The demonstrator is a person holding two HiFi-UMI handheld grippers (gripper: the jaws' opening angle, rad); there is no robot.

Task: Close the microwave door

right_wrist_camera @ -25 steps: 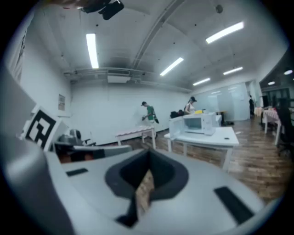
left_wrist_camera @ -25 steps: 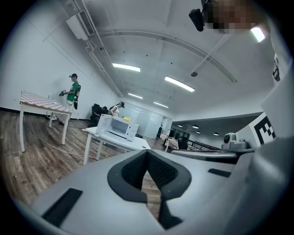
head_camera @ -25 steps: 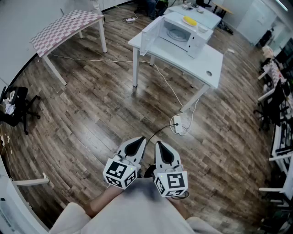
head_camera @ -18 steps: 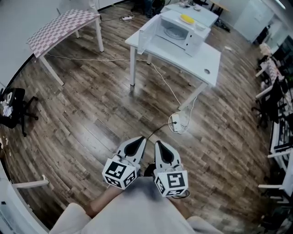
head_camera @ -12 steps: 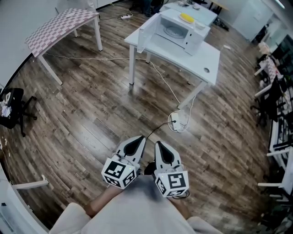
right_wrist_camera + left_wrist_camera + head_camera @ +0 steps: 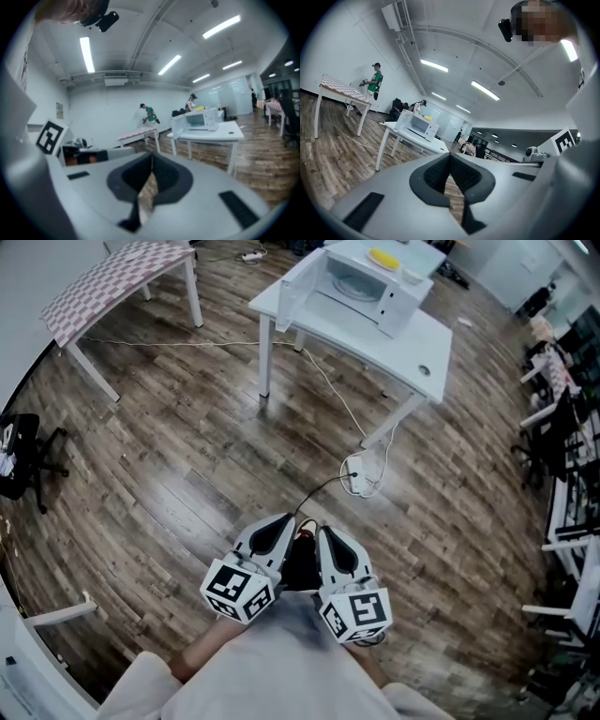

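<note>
The microwave stands on the white table at the head view's top edge. It sits higher in frame than a second ago, its top now cut off. Its door seems swung open leftward. Open wood floor separates it from the left gripper and right gripper, both with jaws pressed together and empty.

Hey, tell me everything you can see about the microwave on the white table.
The microwave is a white, boxy countertop unit that sits upright toward the far end of the white table. Its door stands wide open, swung out to the left in the head view. That exposes a pale cavity with a round turntable inside. A yellow object lies on its top.
</note>
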